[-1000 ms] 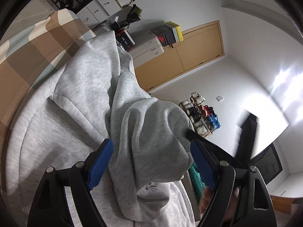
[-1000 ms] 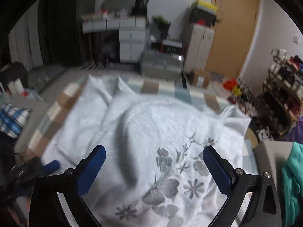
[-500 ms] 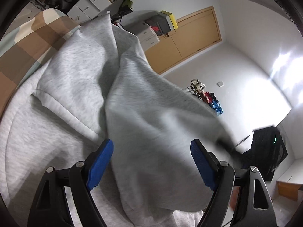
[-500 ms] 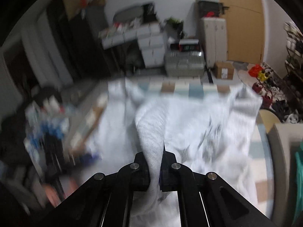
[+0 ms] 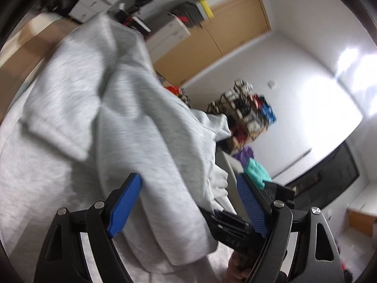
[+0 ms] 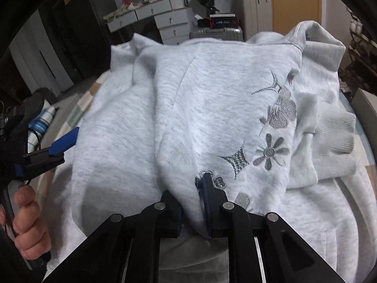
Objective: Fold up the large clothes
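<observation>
A large light-grey sweatshirt (image 6: 212, 108) with grey embroidered flowers (image 6: 271, 153) lies spread and partly doubled over on the bed. My right gripper (image 6: 188, 195) points down at it with a raised fold of the cloth pinched between its pads. Its jaws are opening slightly, and the fold is still between them. In the left wrist view the sweatshirt (image 5: 132, 122) drapes across my left gripper (image 5: 188, 184), which is open. The cloth hangs between its blue pads (image 5: 124, 205) without being pressed. A hand (image 6: 26, 224) holds that gripper at the left edge.
A checked bed cover (image 6: 80, 108) shows under the sweatshirt. White drawers (image 6: 169, 21) and a suitcase (image 6: 216, 33) stand behind the bed. A wooden door (image 5: 235, 23), a shoe rack (image 5: 247, 110) and a teal cloth (image 5: 255, 172) are to the right.
My right gripper went from wide open over the flower print to closed on a fold, and it sank toward the bed. The left gripper rose and rolled while staying open.
</observation>
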Demonstrator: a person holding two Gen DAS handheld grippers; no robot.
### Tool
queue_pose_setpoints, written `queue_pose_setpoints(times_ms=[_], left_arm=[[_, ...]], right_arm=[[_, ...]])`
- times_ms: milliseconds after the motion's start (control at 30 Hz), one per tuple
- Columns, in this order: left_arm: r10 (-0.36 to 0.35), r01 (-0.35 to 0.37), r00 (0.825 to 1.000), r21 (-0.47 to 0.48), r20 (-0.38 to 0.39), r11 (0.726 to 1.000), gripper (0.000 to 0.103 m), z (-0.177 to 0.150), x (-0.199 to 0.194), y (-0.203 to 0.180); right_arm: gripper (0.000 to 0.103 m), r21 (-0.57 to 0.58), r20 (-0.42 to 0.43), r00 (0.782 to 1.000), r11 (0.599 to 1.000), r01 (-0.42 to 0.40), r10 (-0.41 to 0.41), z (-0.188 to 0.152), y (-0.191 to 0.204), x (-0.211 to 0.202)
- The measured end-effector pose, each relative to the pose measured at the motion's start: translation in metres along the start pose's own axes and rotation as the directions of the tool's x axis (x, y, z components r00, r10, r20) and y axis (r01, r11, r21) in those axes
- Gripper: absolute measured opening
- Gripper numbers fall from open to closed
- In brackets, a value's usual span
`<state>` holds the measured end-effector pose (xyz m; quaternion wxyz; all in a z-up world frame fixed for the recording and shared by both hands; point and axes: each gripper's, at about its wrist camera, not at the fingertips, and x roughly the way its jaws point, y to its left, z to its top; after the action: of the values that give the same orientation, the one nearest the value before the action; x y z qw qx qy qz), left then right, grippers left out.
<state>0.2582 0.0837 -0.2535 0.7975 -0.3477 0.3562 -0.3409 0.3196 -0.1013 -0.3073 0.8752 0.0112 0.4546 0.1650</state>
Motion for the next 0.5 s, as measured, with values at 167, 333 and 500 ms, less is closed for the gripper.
queue_pose_setpoints(times_ms=[167,333,500], left_arm=[[0.132,-0.089,0.977,0.243,-0.166,0.966,0.08,0.007,0.025,-0.052],[0.417,-0.201,0.836,0.509,-0.356,0.837,0.08,-0.014,0.088,-0.079],[0.603,-0.368,0.678,0.516,-0.421,0.774,0.075,-0.021,0.116,-0.054]], right_arm=[[0.085,0.166,0.339,0.906,0.932,-0.322,0.253,-0.019,-0.056,-0.065],[0.097,0.18,0.549,0.771,0.855,-0.487,0.323,-0.05,-0.097,-0.087],[0.097,0.305,0.548,0.74,0.731,-0.611,0.391,-0.059,-0.132,-0.059]])
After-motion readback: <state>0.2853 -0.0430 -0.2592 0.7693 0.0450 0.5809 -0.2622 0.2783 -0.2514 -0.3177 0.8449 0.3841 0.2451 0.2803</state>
